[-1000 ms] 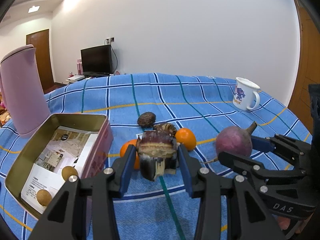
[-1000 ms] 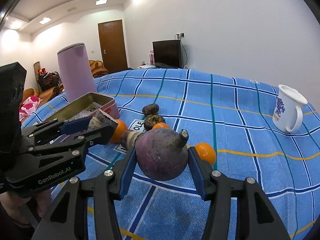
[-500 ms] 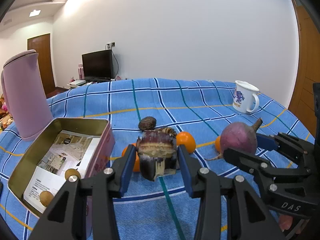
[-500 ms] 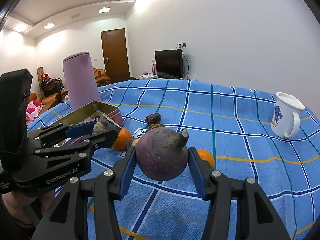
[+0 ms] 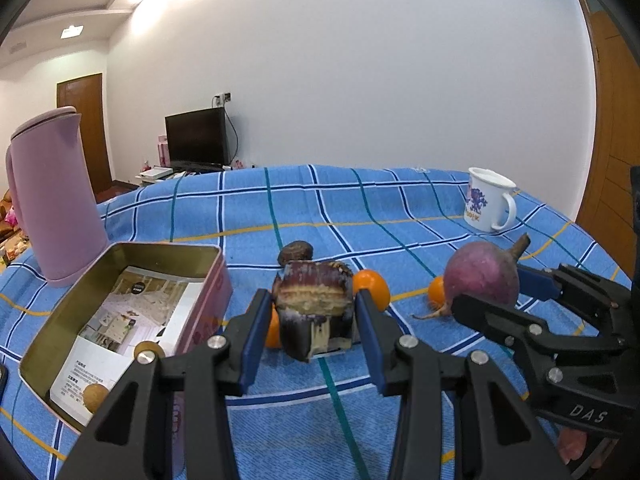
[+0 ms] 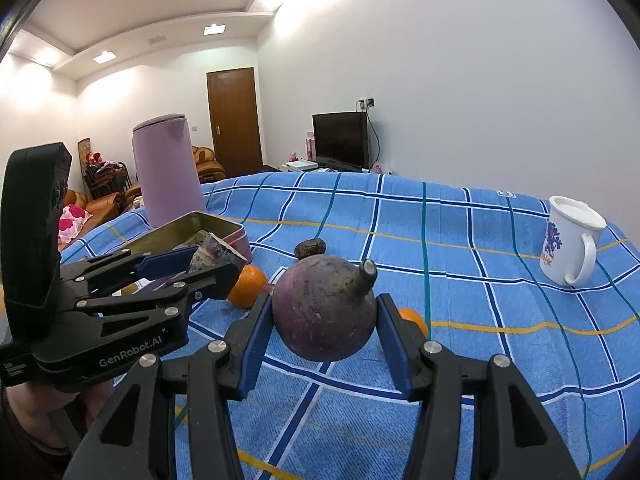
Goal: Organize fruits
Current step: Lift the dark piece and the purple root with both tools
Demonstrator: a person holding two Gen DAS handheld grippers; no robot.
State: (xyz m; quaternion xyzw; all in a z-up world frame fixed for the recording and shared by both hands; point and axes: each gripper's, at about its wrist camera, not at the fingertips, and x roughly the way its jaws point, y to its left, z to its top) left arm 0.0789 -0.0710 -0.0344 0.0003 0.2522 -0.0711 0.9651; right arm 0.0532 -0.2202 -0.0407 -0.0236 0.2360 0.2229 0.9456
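Fingers (image 5: pixel 256 328) clamp eggplant chunk (image 5: pixel 314 310) between them; right fingers (image 6: pixel 256 336) clamp turnip (image 6: pixel 324 312).

White letters "DAS" stand on the black plastic body of the right gripper (image 5: pixel 484 292), seen from the left wrist view. "GenRobot.AI" is printed in white on the black plastic body of the left gripper (image 6: pixel 212 258), seen from the right wrist view. The white enamel mug with a blue figure (image 6: pixel 570 240) bears orange letters too small to read. The print on the paper leaflet in the open rectangular tin (image 5: pixel 120 320) is illegible.
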